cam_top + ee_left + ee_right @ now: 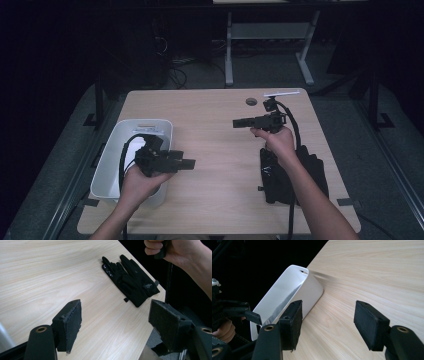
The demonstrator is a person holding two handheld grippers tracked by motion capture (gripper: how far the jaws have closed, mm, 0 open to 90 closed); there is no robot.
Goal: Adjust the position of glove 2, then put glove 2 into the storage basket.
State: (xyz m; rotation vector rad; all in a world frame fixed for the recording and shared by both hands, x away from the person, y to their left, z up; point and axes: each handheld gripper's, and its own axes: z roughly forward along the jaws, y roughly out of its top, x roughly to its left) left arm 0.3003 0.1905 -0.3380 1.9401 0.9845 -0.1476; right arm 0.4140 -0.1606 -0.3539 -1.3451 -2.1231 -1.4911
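A pair of black gloves (280,175) lies flat on the wooden table (215,150) at the front right, partly under the person's right forearm. In the left gripper view the black gloves (130,280) lie ahead, fingers pointing away. My left gripper (191,163) is held by the white bin's right rim and points right. Its jaws stand open with nothing between them (117,315). My right gripper (235,123) hovers over the table's middle right and points left. It is open and holds nothing (328,320).
A white plastic bin (120,150) stands at the table's left front; the right gripper view shows its white wall (292,292). A small round hole (251,101) and a white strip (281,93) sit near the far edge. Desk legs stand on the floor beyond.
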